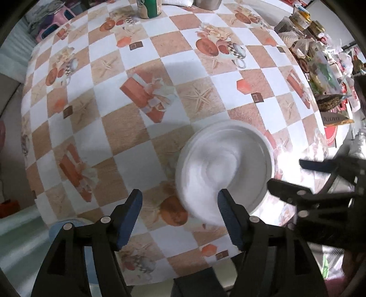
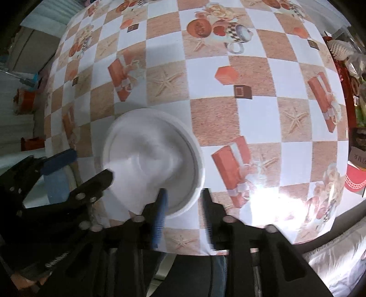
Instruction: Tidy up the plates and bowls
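Plate point(image 1: 228, 164) — white, unmarked — between open claws.

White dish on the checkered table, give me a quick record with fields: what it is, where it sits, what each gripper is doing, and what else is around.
item: white plate, shallow, looks bare, blurred
place: flat on the checkered tablecloth, near the front edge
left gripper: open, one finger over the plate's near rim, nothing held
right gripper: partly open, straddling the plate's near rim, not clamped
far edge: green can
right side: pile of packaged goods
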`<action>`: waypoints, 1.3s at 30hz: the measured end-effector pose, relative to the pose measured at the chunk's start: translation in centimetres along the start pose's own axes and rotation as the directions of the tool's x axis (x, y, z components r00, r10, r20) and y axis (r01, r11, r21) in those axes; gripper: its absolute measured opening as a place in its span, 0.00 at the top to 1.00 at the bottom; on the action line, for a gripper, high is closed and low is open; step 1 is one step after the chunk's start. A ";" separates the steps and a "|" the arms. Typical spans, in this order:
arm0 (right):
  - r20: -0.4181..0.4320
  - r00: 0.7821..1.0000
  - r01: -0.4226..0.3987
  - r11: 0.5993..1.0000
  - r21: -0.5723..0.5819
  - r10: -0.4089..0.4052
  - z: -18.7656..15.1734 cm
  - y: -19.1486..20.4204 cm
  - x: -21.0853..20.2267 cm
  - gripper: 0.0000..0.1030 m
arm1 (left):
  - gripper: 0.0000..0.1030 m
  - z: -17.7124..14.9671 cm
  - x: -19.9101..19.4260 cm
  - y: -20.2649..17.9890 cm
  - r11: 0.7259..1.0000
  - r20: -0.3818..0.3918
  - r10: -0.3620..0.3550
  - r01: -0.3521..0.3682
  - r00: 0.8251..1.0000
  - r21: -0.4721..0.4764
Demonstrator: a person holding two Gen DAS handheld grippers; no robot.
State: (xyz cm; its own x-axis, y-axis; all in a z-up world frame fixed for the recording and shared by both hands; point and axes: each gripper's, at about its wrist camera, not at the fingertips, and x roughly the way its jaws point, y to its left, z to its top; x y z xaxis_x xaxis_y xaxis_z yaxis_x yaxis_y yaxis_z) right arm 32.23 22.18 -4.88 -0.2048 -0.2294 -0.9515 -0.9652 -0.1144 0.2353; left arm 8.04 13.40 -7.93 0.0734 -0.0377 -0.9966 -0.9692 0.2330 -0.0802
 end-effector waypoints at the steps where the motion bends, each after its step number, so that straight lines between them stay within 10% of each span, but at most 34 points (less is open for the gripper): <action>1: 0.004 1.000 0.018 1.000 0.004 -0.018 0.0 -0.3 -0.2 0.31 | 0.25 -0.2 -0.2 0.2 1.000 -0.005 -0.002 0.002 1.000 0.004; 2: 0.010 1.000 0.019 1.000 0.009 -0.019 -0.1 -0.7 -0.5 0.16 | 0.24 -0.5 -0.5 0.5 1.000 -0.009 -0.003 0.003 1.000 0.007; 7: 0.017 1.000 -0.008 0.998 0.055 0.007 -0.4 -1.7 -1.3 0.00 | 0.24 -2.4 -1.1 1.7 1.000 -0.035 -0.003 0.004 0.999 0.019; 39: 0.000 1.000 0.003 0.987 0.160 -0.003 -3.2 -1.8 -1.6 0.00 | 0.24 -2.7 -2.1 1.7 1.000 -0.039 -0.018 0.018 0.999 0.019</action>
State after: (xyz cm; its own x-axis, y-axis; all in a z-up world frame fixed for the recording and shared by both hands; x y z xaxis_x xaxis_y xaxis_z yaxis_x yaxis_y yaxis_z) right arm 34.77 19.65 -3.15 -0.2021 -0.2286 -0.9523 -0.9794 0.0415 0.1978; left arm 5.57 11.28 -5.95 0.0813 -0.0796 -0.9935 -0.9630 0.2507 -0.0989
